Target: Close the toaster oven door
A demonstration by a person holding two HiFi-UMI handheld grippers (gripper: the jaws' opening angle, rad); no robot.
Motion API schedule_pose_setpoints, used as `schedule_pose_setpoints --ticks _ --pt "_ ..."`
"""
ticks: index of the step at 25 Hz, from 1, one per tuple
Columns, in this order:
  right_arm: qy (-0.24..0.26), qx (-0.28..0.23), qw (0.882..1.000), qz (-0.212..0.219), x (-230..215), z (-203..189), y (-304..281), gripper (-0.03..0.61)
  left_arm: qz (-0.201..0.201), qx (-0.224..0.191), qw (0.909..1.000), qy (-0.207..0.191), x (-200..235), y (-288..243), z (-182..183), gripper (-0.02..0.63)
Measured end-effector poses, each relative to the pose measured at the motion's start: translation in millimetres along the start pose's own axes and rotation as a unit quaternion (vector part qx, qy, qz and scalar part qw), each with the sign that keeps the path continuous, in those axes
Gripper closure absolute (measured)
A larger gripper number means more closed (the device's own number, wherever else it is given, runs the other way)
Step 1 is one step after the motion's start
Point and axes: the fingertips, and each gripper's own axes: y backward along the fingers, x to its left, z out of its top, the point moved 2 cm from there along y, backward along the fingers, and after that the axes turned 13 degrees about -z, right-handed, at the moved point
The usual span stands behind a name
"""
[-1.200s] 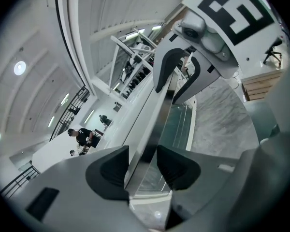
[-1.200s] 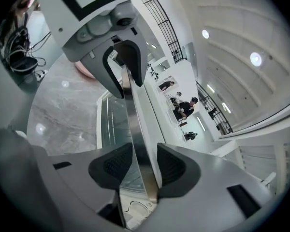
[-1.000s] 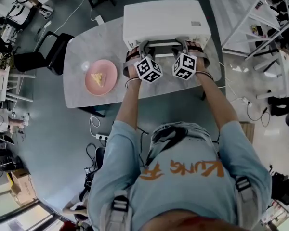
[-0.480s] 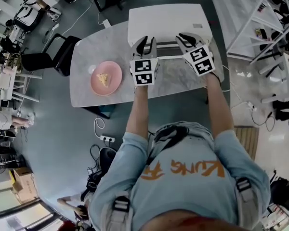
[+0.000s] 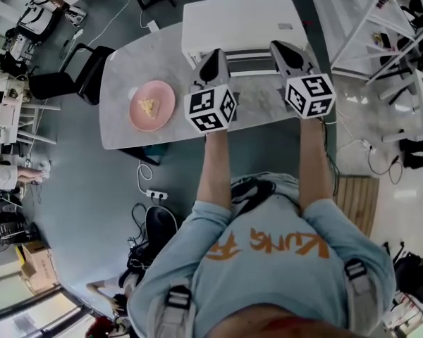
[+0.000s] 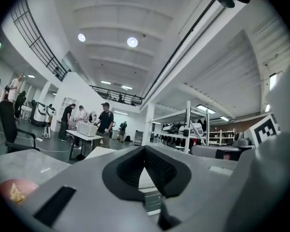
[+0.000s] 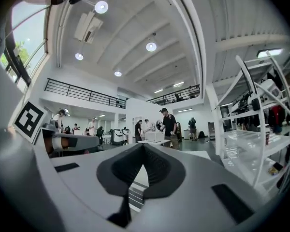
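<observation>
The white toaster oven point(image 5: 238, 18) stands at the far edge of the marble table point(image 5: 130, 65); its front strip with the handle bar point(image 5: 244, 62) shows between my two grippers. My left gripper point(image 5: 213, 56) is lifted in front of the oven's left side, shut with nothing in it. On the right side my right gripper point(image 5: 282, 48) is also raised, shut and empty. In the left gripper view the pads meet at the left gripper point(image 6: 145, 150), pointing level over the oven. The right gripper view shows the right gripper point(image 7: 143, 147) with its pads pressed together likewise.
A pink plate point(image 5: 151, 106) with a piece of food lies on the table's left part; the plate point(image 6: 12, 192) also shows in the left gripper view. A black chair point(image 5: 70, 72) stands left of the table. White shelving point(image 5: 381, 20) rises to the right. People stand far off.
Both grippers came away from the oven's front, rose toward the head camera and spread a little apart. Their jaws went from open to shut.
</observation>
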Motion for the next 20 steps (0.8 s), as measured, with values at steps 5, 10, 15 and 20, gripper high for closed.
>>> schedule_pose_setpoints --ticks 5,10,15,20 --pt "-0.01 0.018 0.998 -0.051 -23 -12 17 0.581 0.018 0.017 0.9996 -0.014 -5 12 -13 0.612" --pt "-0.007 0.027 0.998 -0.052 -22 -18 30 0.581 0.029 0.031 0.999 -0.013 -13 17 -21 0.612" --pt "-0.01 0.03 0.998 -0.056 -22 -22 39 0.581 0.026 0.044 0.9985 -0.018 -25 18 -29 0.612" --pt "-0.019 0.023 0.998 -0.063 -22 -23 46 0.581 0.025 0.057 0.9979 -0.02 -27 26 -39 0.612"
